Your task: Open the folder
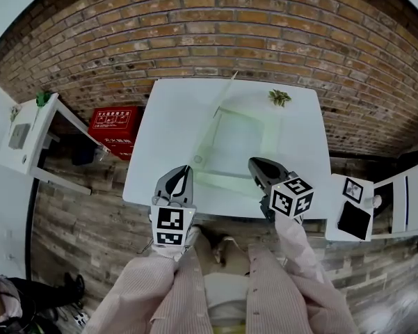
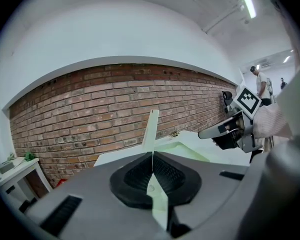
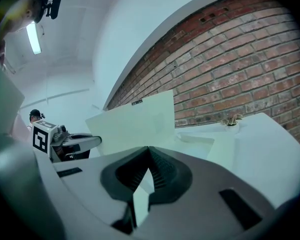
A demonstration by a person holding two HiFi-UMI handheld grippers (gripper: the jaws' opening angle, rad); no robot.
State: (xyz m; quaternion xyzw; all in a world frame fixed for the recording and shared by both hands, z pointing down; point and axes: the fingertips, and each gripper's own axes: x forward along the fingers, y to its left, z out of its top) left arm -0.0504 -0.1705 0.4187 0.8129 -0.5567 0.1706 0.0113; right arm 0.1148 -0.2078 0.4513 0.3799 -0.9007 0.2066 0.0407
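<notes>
A pale green translucent folder [image 1: 240, 145] lies on the white table [image 1: 165, 124]. Its cover [image 1: 215, 113] stands nearly upright along the left side. My left gripper [image 1: 186, 170] is shut on the cover's near corner. In the left gripper view the thin sheet [image 2: 150, 129] rises straight out of the closed jaws [image 2: 152, 155]. My right gripper [image 1: 256, 164] sits at the lower sheet's near right corner. In its own view the jaws [image 3: 149, 148] meet, with a pale sheet edge between the pads, and the raised cover [image 3: 135, 121] shows broadside on the left.
A small dried plant [image 1: 279, 97] stands at the table's far right corner. A brick wall runs behind the table. A red box [image 1: 115, 127] and a white side table [image 1: 28, 141] are on the left, and a white shelf unit [image 1: 396, 200] is on the right.
</notes>
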